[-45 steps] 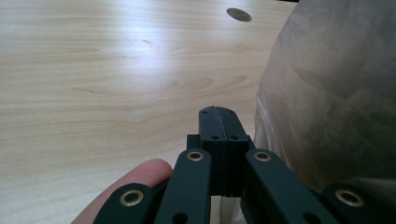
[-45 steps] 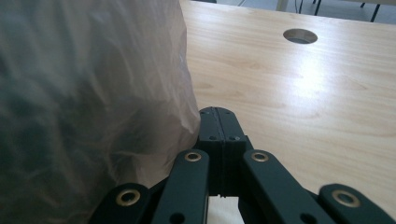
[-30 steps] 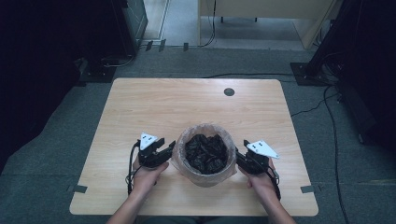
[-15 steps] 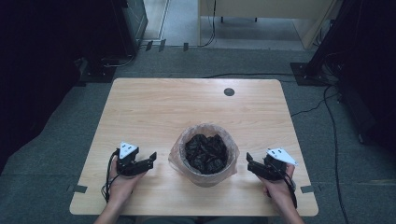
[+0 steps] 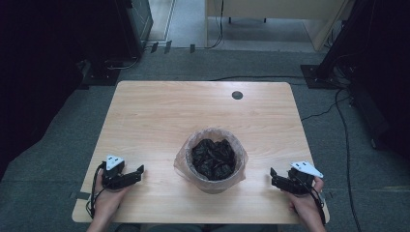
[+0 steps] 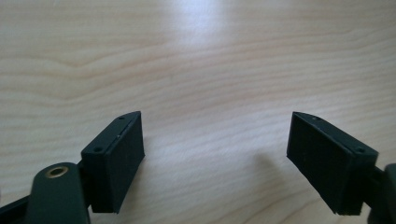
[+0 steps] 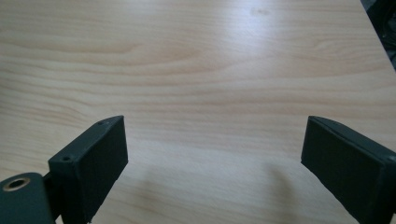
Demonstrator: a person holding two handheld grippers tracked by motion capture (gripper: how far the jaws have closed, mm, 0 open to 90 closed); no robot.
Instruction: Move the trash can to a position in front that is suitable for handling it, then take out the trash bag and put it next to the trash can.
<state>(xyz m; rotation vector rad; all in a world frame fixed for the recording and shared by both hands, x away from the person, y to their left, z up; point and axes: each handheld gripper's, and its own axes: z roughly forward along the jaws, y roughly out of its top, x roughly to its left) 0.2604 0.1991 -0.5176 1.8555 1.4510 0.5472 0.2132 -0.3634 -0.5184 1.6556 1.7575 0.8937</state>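
A pale wooden surface [image 5: 159, 116] seen from above, with a small bin [image 5: 211, 159] standing near its near edge, about midway between left and right. The bin is lined with a thin clear plastic bag [image 5: 182, 159] whose rim folds loosely outward, and it is filled close to the top with dark crumpled scraps [image 5: 212, 157]. The left gripper [image 5: 136, 173] rests on the surface to the left of the bin, held in a hand [image 5: 107, 203] at the near edge; the right gripper [image 5: 274, 177] rests to the right of the bin, held in the other hand [image 5: 305, 207]. Both are well apart from the bin and point inward toward it. In each gripper view the jaws stand spread wide, released, with nothing but bare wood between them. A small dark round hole [image 5: 237, 95] sits toward the far edge. The work looks to be gathering the bag's rim. The likely trouble from here: the film is thin and slack, so jaws closing on too little of it could slip off, or a pull from one side alone could tip the light bin and spill the scraps.
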